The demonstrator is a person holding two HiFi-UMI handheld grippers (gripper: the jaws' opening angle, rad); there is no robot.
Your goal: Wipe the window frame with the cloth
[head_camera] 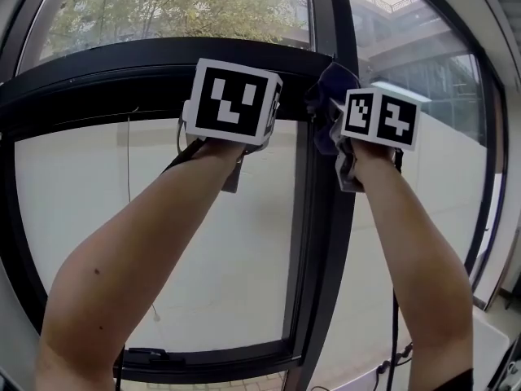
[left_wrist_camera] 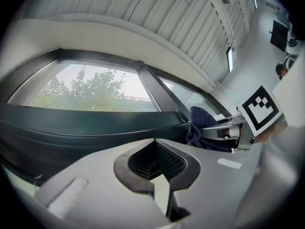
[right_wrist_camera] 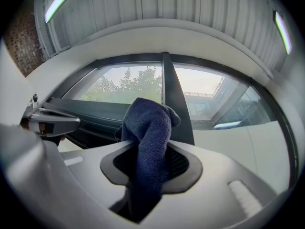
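A dark blue cloth (right_wrist_camera: 148,128) is bunched between the jaws of my right gripper (right_wrist_camera: 151,144), which is shut on it. The cloth (head_camera: 328,98) is held up against the black window frame (head_camera: 98,84), where the horizontal bar meets the vertical mullion (head_camera: 324,218). My left gripper (left_wrist_camera: 153,141) is shut with nothing in it and is raised to the horizontal bar (left_wrist_camera: 86,123), just left of the cloth (left_wrist_camera: 202,123). In the head view both marker cubes (head_camera: 232,100) hide the jaws.
Glass panes lie above and below the bar, with trees and a building outside. A white slatted ceiling (left_wrist_camera: 157,23) is close overhead. The frame's lower rail (head_camera: 212,357) runs across below my arms. A white sill or ledge (head_camera: 488,340) stands at the lower right.
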